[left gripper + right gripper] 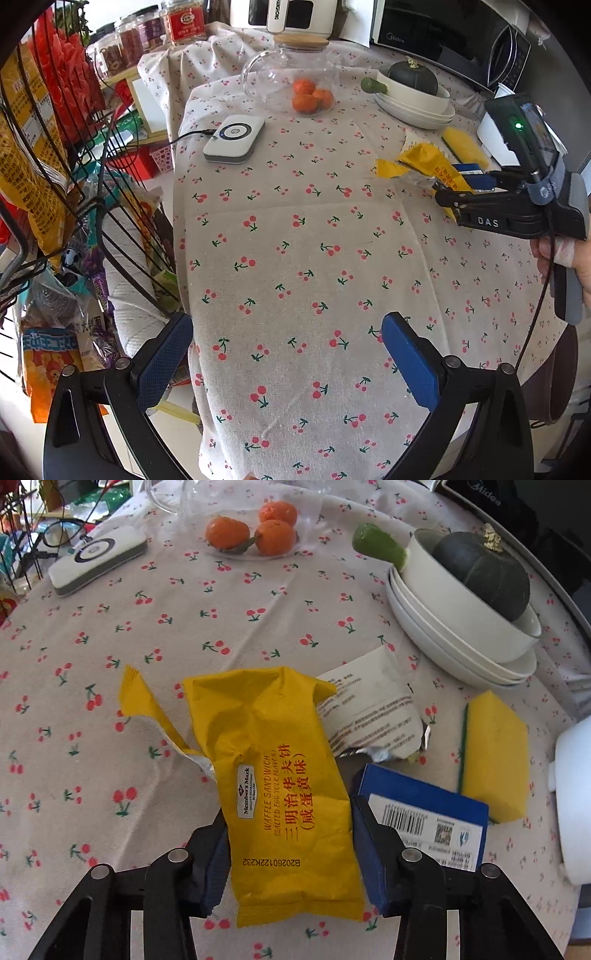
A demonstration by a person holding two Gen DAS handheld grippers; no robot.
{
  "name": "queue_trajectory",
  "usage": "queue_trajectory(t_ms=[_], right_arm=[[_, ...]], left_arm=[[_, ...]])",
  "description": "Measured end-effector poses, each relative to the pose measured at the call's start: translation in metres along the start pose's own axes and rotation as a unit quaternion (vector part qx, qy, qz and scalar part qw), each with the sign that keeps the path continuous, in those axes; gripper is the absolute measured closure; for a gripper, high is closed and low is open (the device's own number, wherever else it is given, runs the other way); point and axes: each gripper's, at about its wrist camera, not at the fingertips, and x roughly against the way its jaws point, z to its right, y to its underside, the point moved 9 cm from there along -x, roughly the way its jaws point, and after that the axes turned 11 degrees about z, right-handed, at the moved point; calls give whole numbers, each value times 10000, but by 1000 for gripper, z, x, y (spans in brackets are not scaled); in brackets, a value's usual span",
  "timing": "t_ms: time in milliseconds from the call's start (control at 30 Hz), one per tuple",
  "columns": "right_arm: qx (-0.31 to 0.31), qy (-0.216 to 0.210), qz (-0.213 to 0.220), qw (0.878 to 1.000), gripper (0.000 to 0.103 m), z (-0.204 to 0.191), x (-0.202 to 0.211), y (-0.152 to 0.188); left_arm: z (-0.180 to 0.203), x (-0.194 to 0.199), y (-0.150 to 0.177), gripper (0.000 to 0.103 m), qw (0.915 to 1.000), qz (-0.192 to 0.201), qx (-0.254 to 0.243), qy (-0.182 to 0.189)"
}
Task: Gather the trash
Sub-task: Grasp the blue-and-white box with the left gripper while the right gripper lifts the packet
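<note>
A wide stretch of the cloth-covered desk (295,258) lies bare in front of the left tongs (288,354), open to a pass. To its left a wire rack (55,184) stuffed with packets crowds the edge. Around the yellow wrapper (280,782) room is tight: a blue box (424,812) sits just beside it, apparently touching the right tongs (288,849), with a yellow sponge (495,757) and stacked white dishes (461,635) beyond. Farther back stand a white charger (234,138) and oranges (308,96).
</note>
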Motion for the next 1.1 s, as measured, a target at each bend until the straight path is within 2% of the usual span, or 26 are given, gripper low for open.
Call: queue_trajectory(t_ms=[267, 433, 633, 767, 900, 1033, 1100], right_arm=[[-580, -115, 244, 9980, 55, -8, 71, 29], [-989, 71, 244, 9948, 55, 13, 115, 71], [-1695, 312, 140, 9849, 55, 54, 153, 129], [-2255, 356, 168, 9735, 55, 87, 167, 155], [-2757, 248, 281, 9605, 55, 117, 169, 175], [-2801, 332, 197, 9592, 55, 142, 166, 193], [-2814, 351, 180, 9588, 55, 152, 167, 201]], left_arm=[[15, 6, 3, 0, 9999, 7, -86, 123], [39, 10, -5, 0, 9993, 68, -206, 307], [97, -4, -30, 0, 9945, 77, -671, 805], [144, -31, -52, 0, 9852, 133, -1395, 987], [191, -64, -82, 0, 9701, 226, -2117, 1167], [236, -94, -107, 1, 9565, 298, -2580, 1330], [256, -107, -115, 5, 9468, 331, -2870, 1420]])
